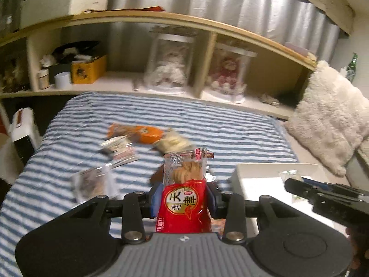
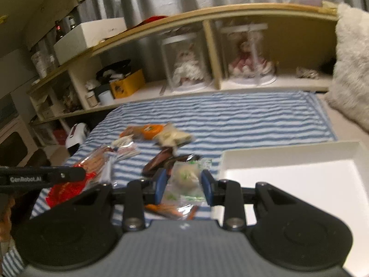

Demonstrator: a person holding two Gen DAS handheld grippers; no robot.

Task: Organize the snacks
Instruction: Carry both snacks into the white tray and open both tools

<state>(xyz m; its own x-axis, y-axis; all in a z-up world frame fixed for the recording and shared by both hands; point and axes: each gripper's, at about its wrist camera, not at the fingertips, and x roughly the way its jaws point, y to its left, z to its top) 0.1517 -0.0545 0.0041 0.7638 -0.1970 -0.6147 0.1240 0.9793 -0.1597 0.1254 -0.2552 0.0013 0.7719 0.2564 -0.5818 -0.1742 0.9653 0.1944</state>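
Inspection, left to right: loose snacks lie scattered on my striped bed cover, among them a clear crinkled pack, an orange packet and a pale cream one; these remain to be sorted. My left hand-held gripper is clamped on a glossy red twist-biscuit packet, held upright above the cover, its clear top showing ridged brown pieces. My right hand-held gripper grasps a soft clear-wrapped round pastry with green print, just left of the white tray. The tray, rigid, smooth and rectangular, looks nearly bare, so I judge the task barely begun.
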